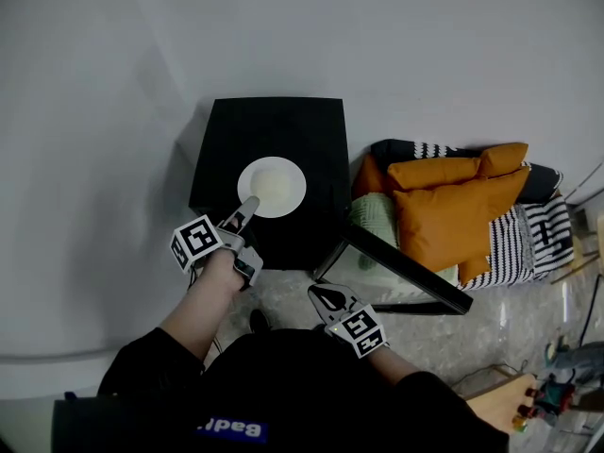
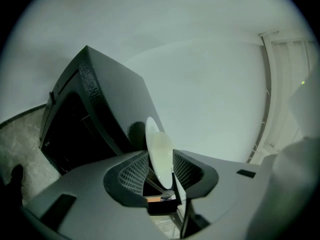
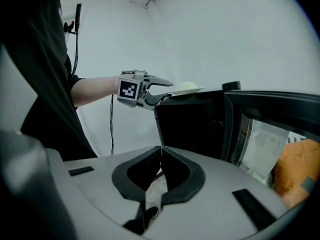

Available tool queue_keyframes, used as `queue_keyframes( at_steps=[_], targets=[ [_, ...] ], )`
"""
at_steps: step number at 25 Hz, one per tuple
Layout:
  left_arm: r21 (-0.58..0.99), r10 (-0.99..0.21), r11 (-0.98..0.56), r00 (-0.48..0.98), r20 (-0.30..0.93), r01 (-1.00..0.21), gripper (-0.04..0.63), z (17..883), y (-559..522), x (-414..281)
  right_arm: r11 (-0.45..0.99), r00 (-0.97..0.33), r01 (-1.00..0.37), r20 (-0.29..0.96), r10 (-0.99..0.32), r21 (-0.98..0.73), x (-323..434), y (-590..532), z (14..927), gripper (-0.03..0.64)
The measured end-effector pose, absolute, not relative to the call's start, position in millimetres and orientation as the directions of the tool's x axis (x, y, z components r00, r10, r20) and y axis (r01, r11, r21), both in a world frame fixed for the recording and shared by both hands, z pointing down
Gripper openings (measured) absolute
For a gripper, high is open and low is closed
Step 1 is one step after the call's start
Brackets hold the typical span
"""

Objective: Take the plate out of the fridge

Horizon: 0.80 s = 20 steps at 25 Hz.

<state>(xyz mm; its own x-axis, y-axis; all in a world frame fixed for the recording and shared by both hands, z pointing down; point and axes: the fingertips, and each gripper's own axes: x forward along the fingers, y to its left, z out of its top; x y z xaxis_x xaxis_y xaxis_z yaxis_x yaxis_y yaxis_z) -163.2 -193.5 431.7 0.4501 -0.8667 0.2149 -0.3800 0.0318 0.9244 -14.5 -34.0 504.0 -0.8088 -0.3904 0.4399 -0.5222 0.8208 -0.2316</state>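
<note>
Nearest me, the right gripper (image 3: 161, 149) hung low, its jaws together and holding nothing, which only its own view made plain. That view also looked into the dark inside of the fridge (image 3: 192, 129), which the head view could not show. From the head view I saw the fridge door (image 1: 396, 270) swung out to the right, with orange cushions (image 1: 453, 206) beyond it.

Farther on, the left gripper (image 1: 247, 206) reached over the front edge of the fridge's top. Its own view showed its jaws apart with the rim of the plate (image 2: 159, 151) standing between them, the pads not pressing on it. The head view showed what that view hid: the white plate lay flat on top of the fridge, outside it, near the front.
</note>
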Motion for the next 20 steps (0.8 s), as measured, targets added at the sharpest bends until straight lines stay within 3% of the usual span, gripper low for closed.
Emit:
queue_keyframes(
  at_steps=[12,20],
  targets=[
    [0.624,-0.788,-0.156,0.477,0.389,-0.766,0.137,443,-185,-154,0.838,-0.835,-0.485,0.419,-0.357,-0.252,-11,-31,504,0.009],
    [0.564,-0.776,-0.212,0.489,0.399,-0.798,0.147,445,-182,-158,0.842,-0.833,-0.478,0.432,-0.345,-0.25,-6,-26,506,0.009]
  ],
)
